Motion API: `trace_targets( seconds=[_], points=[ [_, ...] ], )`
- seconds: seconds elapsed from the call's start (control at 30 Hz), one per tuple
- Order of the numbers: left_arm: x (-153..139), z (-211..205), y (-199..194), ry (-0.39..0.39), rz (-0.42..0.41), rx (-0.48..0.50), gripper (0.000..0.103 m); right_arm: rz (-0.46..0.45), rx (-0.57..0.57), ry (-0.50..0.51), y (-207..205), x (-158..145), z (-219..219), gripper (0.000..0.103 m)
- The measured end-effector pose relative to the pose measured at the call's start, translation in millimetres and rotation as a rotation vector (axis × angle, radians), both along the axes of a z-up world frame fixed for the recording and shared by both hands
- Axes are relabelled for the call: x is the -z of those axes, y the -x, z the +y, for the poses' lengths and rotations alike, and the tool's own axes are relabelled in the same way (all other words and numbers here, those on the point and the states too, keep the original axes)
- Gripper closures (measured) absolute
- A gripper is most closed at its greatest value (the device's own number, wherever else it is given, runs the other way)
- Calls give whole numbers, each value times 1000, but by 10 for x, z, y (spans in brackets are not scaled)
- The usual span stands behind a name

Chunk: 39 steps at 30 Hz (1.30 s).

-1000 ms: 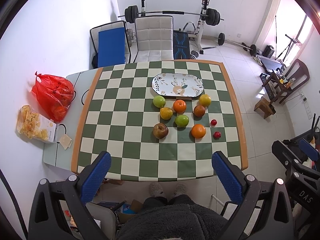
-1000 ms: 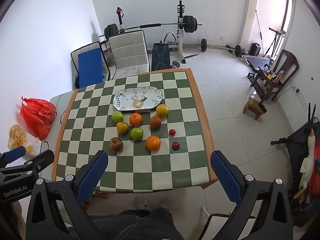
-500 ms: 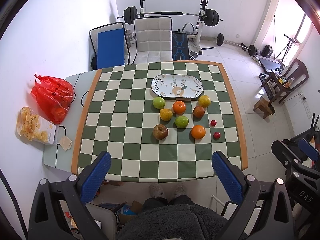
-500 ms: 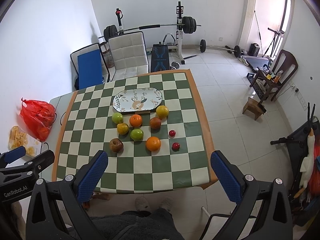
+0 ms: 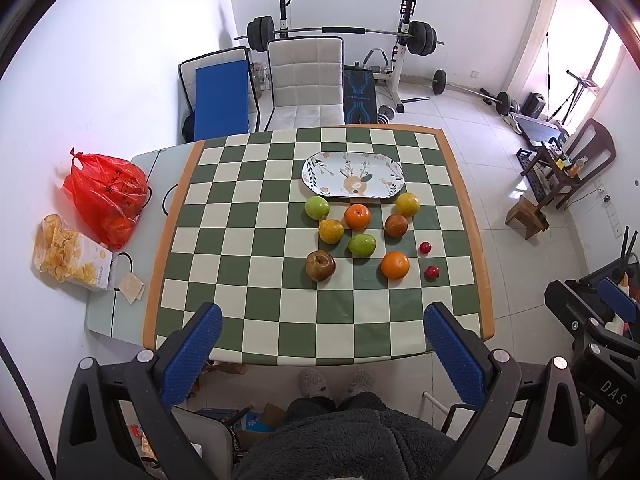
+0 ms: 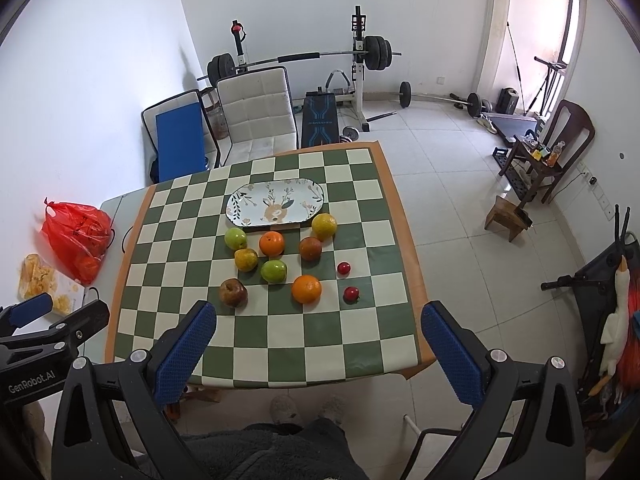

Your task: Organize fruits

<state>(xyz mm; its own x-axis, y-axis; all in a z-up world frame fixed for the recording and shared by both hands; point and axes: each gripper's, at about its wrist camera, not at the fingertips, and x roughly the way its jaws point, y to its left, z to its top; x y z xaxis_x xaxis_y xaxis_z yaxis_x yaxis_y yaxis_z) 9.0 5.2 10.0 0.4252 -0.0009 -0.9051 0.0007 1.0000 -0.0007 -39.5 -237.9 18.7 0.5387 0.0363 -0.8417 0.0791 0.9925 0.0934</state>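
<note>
- Since a second ago, both views have eased back a touch: the desk (image 5: 188, 264) sits a little farther up each picture, while the fruit and the plate lie just where they were.
- The left gripper (image 5: 324, 350) hangs high over the near edge of the desk, its blue fingers (image 5: 192, 354) spread wide with nothing between them.
- The right gripper (image 6: 318, 348) hangs the same way, blue fingers (image 6: 450, 354) far apart and empty; the left gripper shows at the left edge of its view.
- The oval deer-print plate (image 5: 320, 168) lies bare on the checkered cloth, toward the far side of the desk.
- Just in front of the plate: a green apple (image 5: 317, 207), an orange (image 5: 357, 216) and a yellow citrus (image 5: 407, 204), the citrus close against the plate's rim.
- One row nearer than those, away from the plate: a yellow pear (image 5: 331, 231), a second green apple (image 5: 362, 245) and a reddish-brown fruit (image 5: 396, 225).
- Farthest from the plate: a brown, bruised apple (image 5: 320, 265), a second orange (image 5: 395, 265) and two small red fruits (image 5: 425, 247), the nearer one (image 5: 431, 272) beside that orange.
- Left of the plate, off the cloth, sit a red plastic bag (image 5: 106, 196) and a packet of chips (image 5: 68, 258).
- Beyond the plate, a white chair (image 5: 306, 80) stands at the desk's far edge.
</note>
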Motion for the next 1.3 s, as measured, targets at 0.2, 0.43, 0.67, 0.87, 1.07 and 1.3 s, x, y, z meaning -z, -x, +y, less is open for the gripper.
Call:
trace_targets(
  seconds=[0.2, 0.43, 0.67, 0.87, 1.07, 1.3],
  points=[
    [-1, 2, 3, 0, -1, -1, 0, -2, -2, 0, 8, 4, -1, 0],
    [-10, 60, -39, 0, -5, -3, 0, -5, -6, -2, -73, -149, -16, 0],
    [-93, 104, -161, 3, 0, -11, 0, -26, 1, -37, -169, -212, -81, 0],
    [50, 269, -652, -106, -68, -104, 0, -55, 20, -70, -542, 173, -263, 0],
    [687, 399, -982, -230, -33, -172, 0, 105, -9, -194, -1099, 1147, -410, 0],
    [1605, 539, -1665, -233, 162, -150, 0, 292, -30, -235, -1608, 2447, -92, 0]
  ],
)
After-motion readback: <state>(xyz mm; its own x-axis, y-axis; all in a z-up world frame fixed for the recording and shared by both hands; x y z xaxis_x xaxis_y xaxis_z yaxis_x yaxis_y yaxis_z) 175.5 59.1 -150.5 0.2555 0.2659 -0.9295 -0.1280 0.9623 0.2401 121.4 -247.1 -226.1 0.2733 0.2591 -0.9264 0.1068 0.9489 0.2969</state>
